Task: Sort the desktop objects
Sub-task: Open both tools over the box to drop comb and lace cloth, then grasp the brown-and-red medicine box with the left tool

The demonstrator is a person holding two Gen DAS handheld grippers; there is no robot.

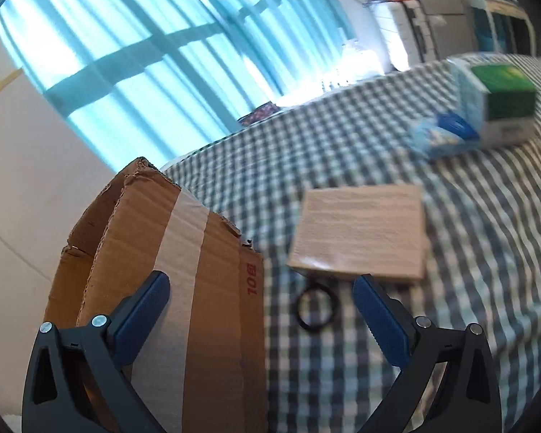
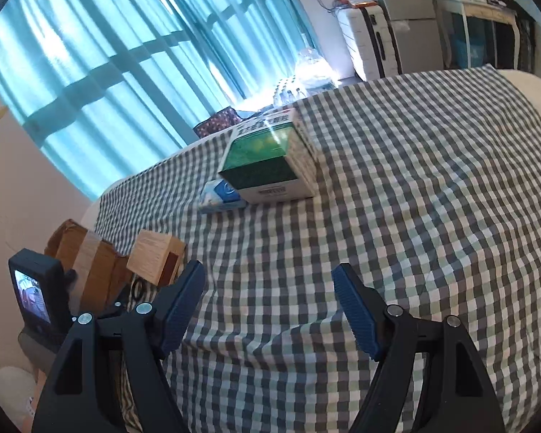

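Note:
My left gripper (image 1: 261, 288) is open and empty, low over the checked tablecloth (image 1: 396, 137). A black ring (image 1: 317, 311) lies on the cloth between its fingertips, nearer the right one. A light wooden box (image 1: 360, 231) sits just beyond the ring. A taped cardboard box (image 1: 162, 252) stands close on the left, behind the left finger. A green and white carton (image 1: 501, 101) and a blue tissue pack (image 1: 440, 135) lie far right. My right gripper (image 2: 268, 281) is open and empty above bare cloth (image 2: 414, 180); the carton (image 2: 270, 158), tissue pack (image 2: 220, 195), wooden box (image 2: 158, 252) and cardboard box (image 2: 90, 263) lie ahead and left.
The left gripper's camera unit with a lit screen (image 2: 36, 288) shows at the far left of the right wrist view. Teal curtains (image 1: 144, 36) hang behind the table. Shelves and appliances (image 2: 414, 36) stand at the back right. The table's left edge runs by the cardboard box.

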